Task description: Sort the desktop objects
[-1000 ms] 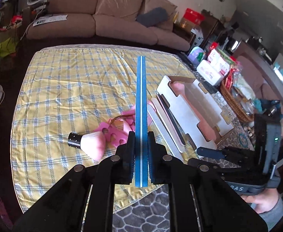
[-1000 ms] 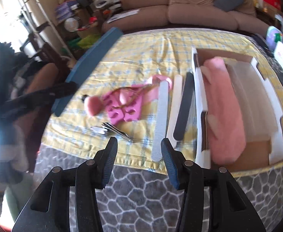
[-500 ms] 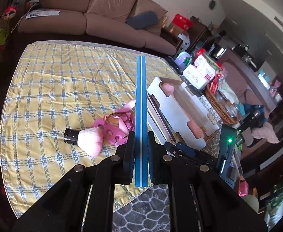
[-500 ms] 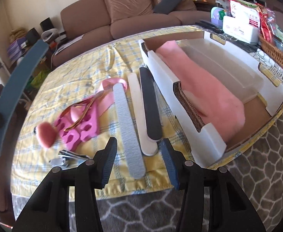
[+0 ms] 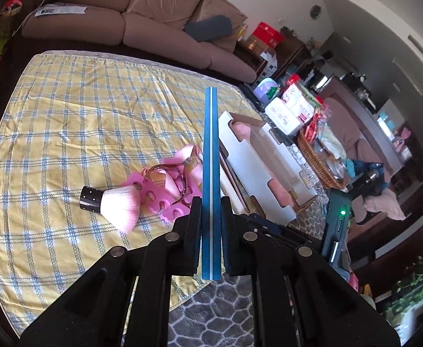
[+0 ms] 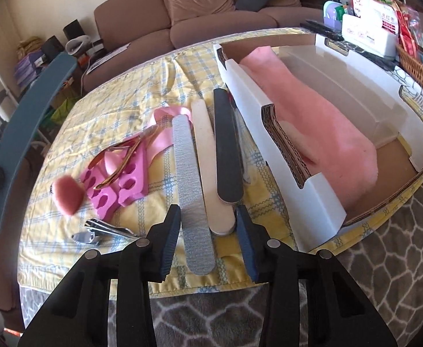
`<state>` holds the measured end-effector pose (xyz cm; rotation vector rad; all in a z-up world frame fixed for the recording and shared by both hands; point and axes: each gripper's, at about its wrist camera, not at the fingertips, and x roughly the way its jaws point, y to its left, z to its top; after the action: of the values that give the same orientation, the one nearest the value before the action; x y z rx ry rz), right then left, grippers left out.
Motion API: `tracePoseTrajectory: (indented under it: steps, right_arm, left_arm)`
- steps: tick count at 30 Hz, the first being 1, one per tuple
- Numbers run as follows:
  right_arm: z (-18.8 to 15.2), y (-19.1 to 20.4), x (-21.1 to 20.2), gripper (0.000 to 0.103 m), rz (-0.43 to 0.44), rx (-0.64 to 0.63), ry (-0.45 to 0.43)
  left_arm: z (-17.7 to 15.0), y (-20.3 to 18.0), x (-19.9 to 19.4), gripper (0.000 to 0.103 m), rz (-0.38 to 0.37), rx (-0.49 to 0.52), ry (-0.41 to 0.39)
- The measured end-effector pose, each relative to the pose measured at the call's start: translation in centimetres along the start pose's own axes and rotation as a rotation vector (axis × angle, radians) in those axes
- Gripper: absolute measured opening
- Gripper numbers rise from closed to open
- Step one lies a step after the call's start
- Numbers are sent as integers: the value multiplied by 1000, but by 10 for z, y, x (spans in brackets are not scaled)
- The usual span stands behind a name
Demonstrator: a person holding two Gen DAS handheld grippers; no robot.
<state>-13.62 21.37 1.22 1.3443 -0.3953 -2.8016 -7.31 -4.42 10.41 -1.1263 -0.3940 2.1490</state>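
My left tongs (image 5: pixel 211 231) are gripping the blue nail file (image 5: pixel 211 173) on edge, clenched tight near its near end so the long strip is sticking out stiffly over the yellow checked cloth (image 5: pixel 67 121); I am judging that grip keeps it from drooping while it waits to go into the white cardboard tray (image 6: pixel 315 199) along the cloth's right edge. My right tongs (image 6: pixel 207 225) are closing around the near ends of the grey file (image 6: pixel 191 190) and the cream file (image 6: pixel 211 179), which are lying between the jaws but not yet pinched. The black file (image 6: pixel 226 147) is lying just beside them, against the tray wall. Toward the cloth's left side the pink toe separators (image 6: pixel 116 182), the cuticle nippers (image 6: pixel 124 162), the powder brush (image 5: pixel 110 202) and the nail clippers (image 6: pixel 101 231) are clustering near the front edge. A pink towel (image 6: pixel 327 133) is already filling the tray. Red writing on packets behind the tray is too small to read.
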Motion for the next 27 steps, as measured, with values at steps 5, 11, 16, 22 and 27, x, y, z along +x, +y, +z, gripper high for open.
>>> tracePoseTrajectory:
  steps: [5,11,16,22,27]
  right_arm:
    - [0,3,-13,13,11,-9,-2]
    - [-1,-3,-1,22,27,32,46]
    - [1,-2,4,9,51,31,43]
    - [8,12,-18,8,69,-23,4]
    - [26,12,-47,8,110,-44,-39]
  left_arm:
    - [0,-1,0,11,0,-1,-2]
    - [0,-1,0,11,-2,-2,-5]
    - [0,1,2,11,5,-8,5]
    - [3,4,-2,11,4,-26,-22]
    - [17,-4,-14,11,-14,-25,-67]
